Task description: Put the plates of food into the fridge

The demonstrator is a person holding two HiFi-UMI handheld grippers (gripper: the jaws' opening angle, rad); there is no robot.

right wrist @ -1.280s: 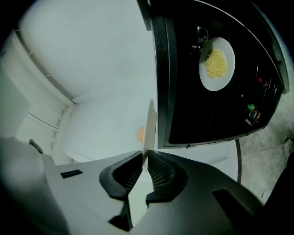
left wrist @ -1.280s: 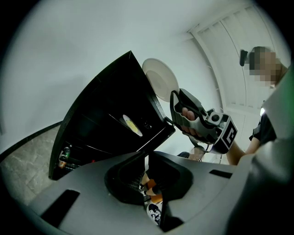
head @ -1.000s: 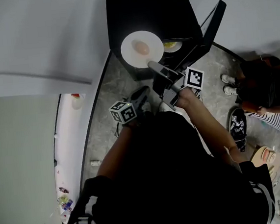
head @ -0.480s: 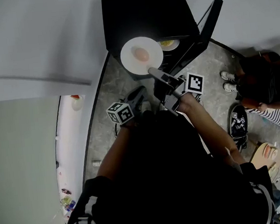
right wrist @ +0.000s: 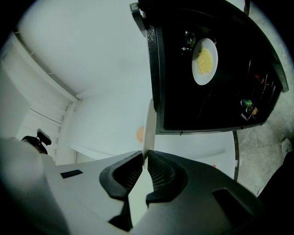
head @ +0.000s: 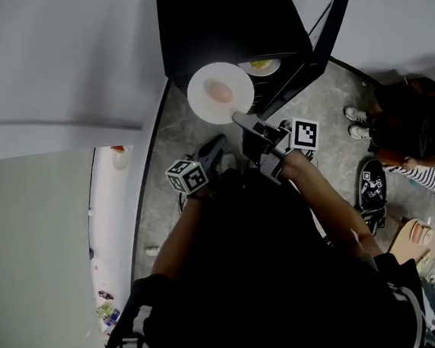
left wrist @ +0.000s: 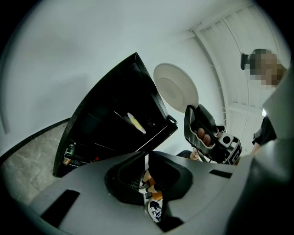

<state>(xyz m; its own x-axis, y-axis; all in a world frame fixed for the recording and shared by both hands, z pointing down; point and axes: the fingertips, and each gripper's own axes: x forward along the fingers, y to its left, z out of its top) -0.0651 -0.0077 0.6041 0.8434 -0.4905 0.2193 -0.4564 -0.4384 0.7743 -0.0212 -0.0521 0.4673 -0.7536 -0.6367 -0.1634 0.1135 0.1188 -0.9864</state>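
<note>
Overlapping dark fridge: gripped plate

Head cam looks steeply down onto the open black fridge. Both gripper cams ride close behind their own jaws, facing that fridge ahead; all three share the white plate.

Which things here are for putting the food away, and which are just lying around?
For the job:
white plate of food, held in the right gripper
second plate with yellow food, already inside
black fridge, door open

Just around:
black shoe on the floor
person in a striped sleeve
</note>
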